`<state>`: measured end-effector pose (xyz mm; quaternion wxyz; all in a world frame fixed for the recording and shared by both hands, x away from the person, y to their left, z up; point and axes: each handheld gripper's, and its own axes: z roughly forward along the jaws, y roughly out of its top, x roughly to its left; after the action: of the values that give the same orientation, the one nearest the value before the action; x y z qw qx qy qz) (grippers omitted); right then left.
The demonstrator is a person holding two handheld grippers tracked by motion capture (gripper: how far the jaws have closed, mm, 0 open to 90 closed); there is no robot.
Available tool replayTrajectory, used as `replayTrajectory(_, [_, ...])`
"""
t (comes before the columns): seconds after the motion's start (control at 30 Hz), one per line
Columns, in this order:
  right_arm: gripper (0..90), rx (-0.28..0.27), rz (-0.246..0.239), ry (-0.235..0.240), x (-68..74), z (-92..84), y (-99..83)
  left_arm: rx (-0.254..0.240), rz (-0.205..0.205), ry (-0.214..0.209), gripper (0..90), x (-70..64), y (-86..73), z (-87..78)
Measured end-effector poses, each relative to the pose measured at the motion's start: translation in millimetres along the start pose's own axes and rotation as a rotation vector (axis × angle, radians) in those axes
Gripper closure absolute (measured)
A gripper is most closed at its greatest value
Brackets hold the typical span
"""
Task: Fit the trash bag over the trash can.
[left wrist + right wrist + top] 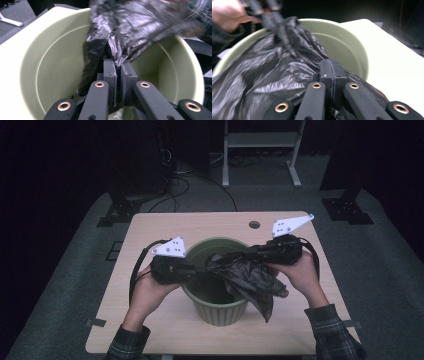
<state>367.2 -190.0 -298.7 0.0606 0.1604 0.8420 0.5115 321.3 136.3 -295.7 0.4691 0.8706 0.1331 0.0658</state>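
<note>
A pale green round bin (220,312) stands in the middle of the wooden table (160,227). A crumpled black plastic bag (252,282) is stretched over its mouth and droops over the near right rim. My left gripper (194,269) sits at the bin's left rim, shut on a pinch of the bag. My right gripper (249,254) is at the right rim, also shut on the film. In the left gripper view the jaws (118,63) clamp the bag (130,27) above the bin's inside (50,55). In the right gripper view the jaws (332,64) press together on the bag (267,72).
A small round hole (254,225) marks the table's far side. Behind the table stand a white frame (260,140) and black stand feet at left (120,210) and right (347,207) on the grey floor. The person's hands grip both tools beside the bin.
</note>
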Motion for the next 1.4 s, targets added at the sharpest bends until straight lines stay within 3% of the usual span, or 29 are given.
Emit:
replayTrajectory(0.1, [89.9, -0.010, 0.004, -0.015, -6.4, 8.9, 4.6, 0.011, 0.013, -0.012, 83.4, -3.7, 1.2, 2.6])
replayTrajectory(0.17, [89.9, -0.005, -0.001, -0.015, -8.5, 15.8, 7.4, 0.014, 0.025, -0.006, 76.0, -6.8, 1.5, 4.5])
replayTrajectory(0.2, [89.9, -0.005, 0.000, -0.011, -8.5, 18.7, 8.1, 0.016, 0.038, 0.013, 66.3, -8.1, 1.6, 4.8])
replayTrajectory(0.3, [89.9, -0.001, -0.010, 0.002, -8.1, 24.0, 7.8, 0.002, 0.044, 0.049, 48.8, -8.8, 1.3, 1.1])
replayTrajectory(0.37, [89.8, -0.002, -0.013, 0.006, -8.1, 24.2, 6.5, -0.024, 0.052, 0.097, 37.8, -7.1, 1.7, -3.7])
replayTrajectory(0.5, [89.9, -0.014, -0.020, 0.022, -8.4, 21.8, 4.6, -0.054, 0.077, 0.140, 33.3, -3.0, 5.2, -11.5])
replayTrajectory(0.63, [89.8, -0.020, -0.029, 0.043, -7.8, 21.9, 4.8, -0.040, 0.094, 0.142, 33.3, 2.0, 14.9, -9.9])
replayTrajectory(0.77, [89.5, -0.028, -0.037, 0.055, -6.3, 23.2, 6.5, -0.013, 0.114, 0.129, 33.6, 2.6, 23.8, 2.0])
replayTrajectory(0.83, [89.5, -0.035, -0.043, 0.064, -4.9, 23.8, 7.9, 0.009, 0.126, 0.116, 37.9, 2.1, 24.9, 8.8])
replayTrajectory(0.9, [88.0, -0.037, -0.050, 0.066, -3.7, 24.2, 9.5, 0.022, 0.124, 0.102, 52.7, 1.7, 24.3, 13.4])
replayTrajectory(0.97, [79.7, -0.040, -0.054, 0.056, -2.2, 23.5, 10.2, 0.031, 0.103, 0.105, 67.7, 2.4, 23.3, 14.8])
replayTrajectory(1.07, [70.5, -0.041, -0.048, 0.038, -1.3, 17.4, 9.2, 0.037, 0.052, 0.123, 78.1, 5.6, 19.9, 13.1])
replayTrajectory(1.27, [62.3, -0.068, -0.032, -0.007, -3.0, -13.2, 1.4, 0.027, -0.004, 0.183, 79.3, 10.4, 10.9, 1.9])
replayTrajectory(1.4, [59.1, -0.080, -0.011, -0.033, -3.8, -33.5, -7.9, 0.018, -0.019, 0.192, 79.3, 11.1, 5.9, -2.9])
